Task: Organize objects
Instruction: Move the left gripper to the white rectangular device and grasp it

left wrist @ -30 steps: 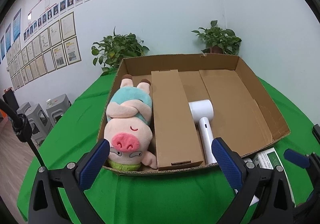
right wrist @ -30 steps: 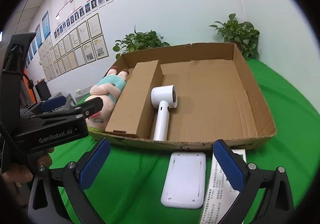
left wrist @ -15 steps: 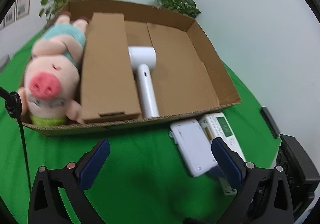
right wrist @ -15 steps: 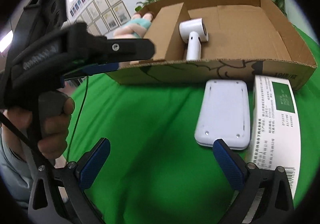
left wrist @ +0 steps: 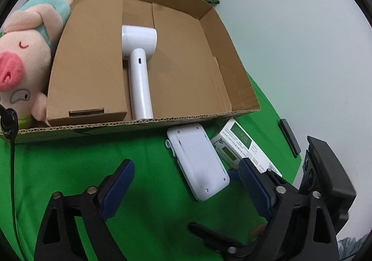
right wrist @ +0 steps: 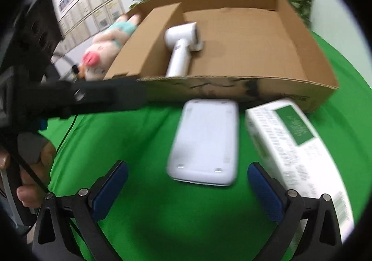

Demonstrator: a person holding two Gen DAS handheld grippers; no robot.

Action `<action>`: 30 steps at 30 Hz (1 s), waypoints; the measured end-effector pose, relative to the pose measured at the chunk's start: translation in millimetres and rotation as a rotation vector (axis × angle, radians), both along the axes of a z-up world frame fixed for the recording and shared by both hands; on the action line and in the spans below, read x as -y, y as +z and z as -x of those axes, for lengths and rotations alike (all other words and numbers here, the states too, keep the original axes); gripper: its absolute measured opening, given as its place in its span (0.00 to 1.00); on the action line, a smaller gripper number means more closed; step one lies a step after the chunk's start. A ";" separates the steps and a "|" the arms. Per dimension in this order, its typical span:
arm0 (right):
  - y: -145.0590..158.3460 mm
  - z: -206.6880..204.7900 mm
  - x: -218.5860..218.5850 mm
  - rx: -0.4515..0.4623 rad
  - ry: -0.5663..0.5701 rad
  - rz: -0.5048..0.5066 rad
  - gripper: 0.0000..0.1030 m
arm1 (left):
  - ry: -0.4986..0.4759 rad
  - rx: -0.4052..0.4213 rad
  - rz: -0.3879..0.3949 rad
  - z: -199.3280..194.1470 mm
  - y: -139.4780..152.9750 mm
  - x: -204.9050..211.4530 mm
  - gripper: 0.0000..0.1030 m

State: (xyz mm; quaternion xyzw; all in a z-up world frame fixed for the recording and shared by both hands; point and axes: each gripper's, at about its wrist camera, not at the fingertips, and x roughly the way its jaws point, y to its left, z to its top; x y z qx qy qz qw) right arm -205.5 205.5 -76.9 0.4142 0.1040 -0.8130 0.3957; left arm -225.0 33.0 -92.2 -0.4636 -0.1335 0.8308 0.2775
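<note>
Left wrist | one cardboard tray (left wrist: pixel 232 88) | one plush pig (left wrist: pixel 23 56) | one hair dryer (left wrist: pixel 139 70)

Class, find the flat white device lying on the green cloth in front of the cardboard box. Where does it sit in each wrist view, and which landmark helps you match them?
Left wrist view: flat white device right of centre, angled, beside the green-and-white carton.
Right wrist view: flat white device at centre, ahead of the open jaws.
Shared landmark: white hair dryer in the cardboard box.

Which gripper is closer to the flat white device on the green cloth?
Right, narrowly. The right gripper frames the white device just ahead, jaws open. The left gripper, jaws closing, has it toward its right finger.
</note>
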 end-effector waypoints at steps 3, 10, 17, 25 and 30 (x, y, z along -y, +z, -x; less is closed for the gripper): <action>-4.4 1.5 11.9 -0.025 0.000 -0.040 1.00 | 0.028 0.003 0.004 5.3 -2.2 6.3 0.81; -12.4 14.6 22.3 -0.038 -0.064 -0.132 0.86 | 0.052 0.001 -0.007 6.2 -2.1 16.5 0.80; -10.3 4.9 16.0 -0.029 -0.055 -0.137 0.67 | 0.034 0.025 -0.004 1.8 -4.6 21.1 0.80; -4.9 -18.8 0.5 0.064 0.052 -0.049 0.87 | -0.004 0.086 -0.114 -5.8 -10.0 27.6 0.80; -4.8 -17.6 -4.4 0.036 0.041 -0.054 1.00 | -0.036 0.128 -0.157 -10.9 -15.2 21.9 0.76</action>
